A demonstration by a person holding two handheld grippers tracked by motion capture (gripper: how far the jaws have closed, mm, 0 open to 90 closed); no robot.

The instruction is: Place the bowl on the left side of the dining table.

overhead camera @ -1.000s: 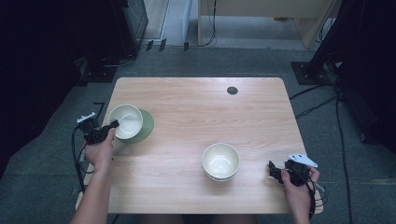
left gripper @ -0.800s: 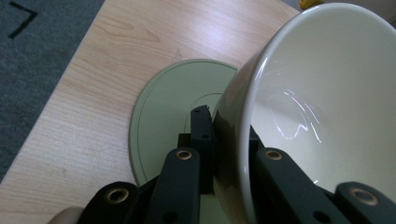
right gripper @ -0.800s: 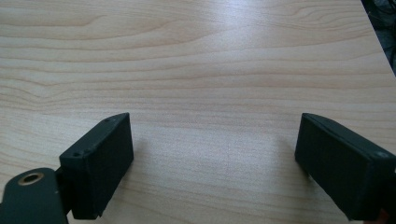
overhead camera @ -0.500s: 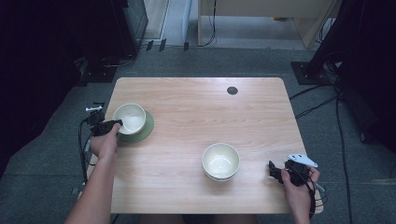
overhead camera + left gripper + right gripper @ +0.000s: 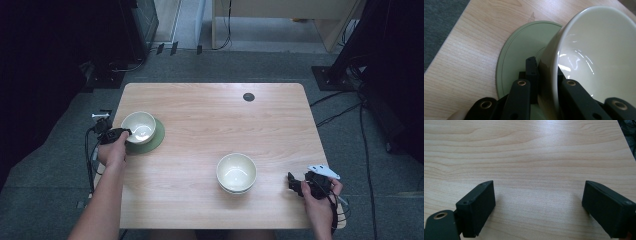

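Left gripper pinches the rim of a cream bowl; right gripper sits spread with nothing between its jaws.

We see in the left gripper view one jaw outside the bowl wall and one inside, clamped on the rim, the bowl tilted over a green saucer. We see no contents in that bowl. From the high view it sits on the saucer near the left edge of the wooden table. A second cream bowl, also with nothing in it, stands on the table toward the near right, well apart from the first. We see the right gripper low over bare wood at the near right corner, just right of that bowl, not touching it.
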